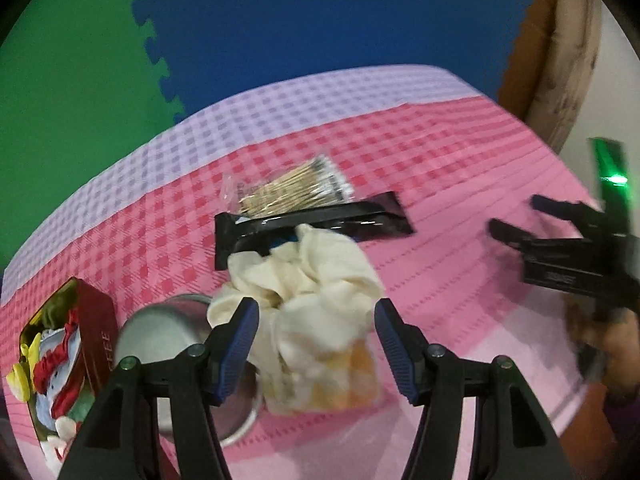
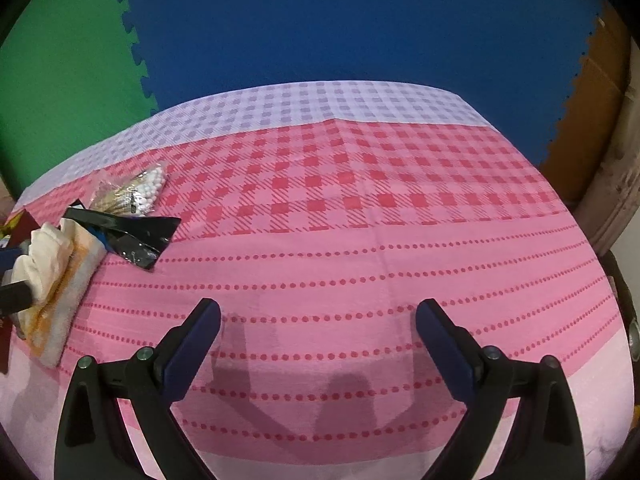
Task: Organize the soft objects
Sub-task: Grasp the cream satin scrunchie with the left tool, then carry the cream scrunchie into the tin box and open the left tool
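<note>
A crumpled cream cloth (image 1: 308, 280), soft and folded on itself, lies on the pink checked woven tablecloth (image 2: 360, 240), atop one white-and-orange sponge pad (image 2: 60, 312). The left gripper (image 1: 316, 344) straddles the cloth, its ribbed blue pads spread, not pressing. Behind the cloth: one glossy black packet (image 1: 360, 216) and one clear bag of cotton swabs (image 1: 288, 188). Left of it: one round metal tin (image 1: 160, 336) and one red tin box (image 1: 96, 320) of fabric bits. The right gripper (image 2: 318, 332) gapes wide over bare tablecloth, right of the cloth.

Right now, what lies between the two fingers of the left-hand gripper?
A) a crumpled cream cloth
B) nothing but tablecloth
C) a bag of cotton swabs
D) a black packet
A: the left wrist view shows the crumpled cream cloth between the left gripper fingers, the jaws standing apart.
</note>
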The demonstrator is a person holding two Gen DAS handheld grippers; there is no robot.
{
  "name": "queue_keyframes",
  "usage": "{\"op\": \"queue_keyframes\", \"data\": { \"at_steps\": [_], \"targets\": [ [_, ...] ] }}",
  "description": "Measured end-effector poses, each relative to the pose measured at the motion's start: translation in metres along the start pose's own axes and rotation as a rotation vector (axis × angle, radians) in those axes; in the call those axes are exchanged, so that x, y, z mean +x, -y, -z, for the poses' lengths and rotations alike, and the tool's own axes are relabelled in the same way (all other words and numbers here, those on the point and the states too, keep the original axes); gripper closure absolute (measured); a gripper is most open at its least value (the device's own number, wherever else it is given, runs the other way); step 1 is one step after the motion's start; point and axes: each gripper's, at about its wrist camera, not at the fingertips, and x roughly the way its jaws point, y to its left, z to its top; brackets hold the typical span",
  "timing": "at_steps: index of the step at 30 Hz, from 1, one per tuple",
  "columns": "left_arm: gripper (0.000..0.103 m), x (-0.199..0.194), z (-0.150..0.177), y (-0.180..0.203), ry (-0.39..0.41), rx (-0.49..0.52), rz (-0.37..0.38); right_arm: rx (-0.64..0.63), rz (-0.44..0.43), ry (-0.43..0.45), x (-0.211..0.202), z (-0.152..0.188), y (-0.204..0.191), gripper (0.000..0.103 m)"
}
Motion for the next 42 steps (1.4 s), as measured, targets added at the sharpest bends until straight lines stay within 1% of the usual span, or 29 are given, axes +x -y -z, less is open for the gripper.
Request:
{"op": "queue_keyframes", "data": {
  "at_steps": [6,9,10,11,12,13,14,18,21,25,29,31,36,42],
  "targets": [
    [0.041,0.022,-0.003,-0.004,-0.024,0.028,-0.037,0.008,-0.017,0.014,-0.003,0.000,0.000,0.006],
    [0.042,0.022,0.000,-0.007,0.004,0.023,-0.028,0.011,-0.019,0.017,-0.003,0.000,0.001,0.006],
    [0.048,0.021,0.000,-0.008,0.013,0.015,-0.022,0.011,-0.020,0.018,-0.004,0.000,0.001,0.006],
    [0.075,0.019,0.001,-0.010,0.029,0.007,0.003,0.013,-0.020,0.019,-0.004,0.000,0.001,0.006],
    [0.094,0.016,0.001,-0.011,0.029,0.000,0.040,0.015,-0.018,0.019,-0.004,0.000,0.001,0.006],
    [0.094,0.015,0.001,-0.014,0.023,-0.018,0.077,0.016,-0.018,0.018,-0.004,0.001,0.001,0.006],
    [0.094,0.010,0.001,-0.015,0.042,-0.027,0.081,0.017,-0.017,0.018,-0.003,0.001,0.001,0.005],
    [0.096,-0.014,0.001,-0.014,0.113,-0.019,0.082,0.019,-0.015,0.016,-0.003,0.001,0.001,0.005],
    [0.096,-0.036,0.002,-0.013,0.157,-0.019,0.067,0.021,-0.012,0.015,-0.003,0.001,0.001,0.005],
    [0.096,-0.067,0.012,-0.017,0.209,-0.064,0.085,0.022,-0.007,0.008,-0.001,0.001,0.001,0.005],
    [0.095,-0.096,0.033,-0.024,0.237,-0.131,0.093,0.022,0.000,0.001,0.000,0.001,0.002,0.005],
    [0.095,-0.104,0.045,-0.028,0.242,-0.152,0.093,0.021,0.004,-0.002,0.000,0.001,0.001,0.005],
    [0.095,-0.125,0.086,-0.037,0.231,-0.231,0.098,0.013,0.016,-0.012,0.001,0.002,0.000,0.005],
    [0.095,-0.148,0.129,-0.036,0.220,-0.286,0.068,0.002,0.032,-0.031,0.006,0.001,-0.001,0.004]
  ]
}}
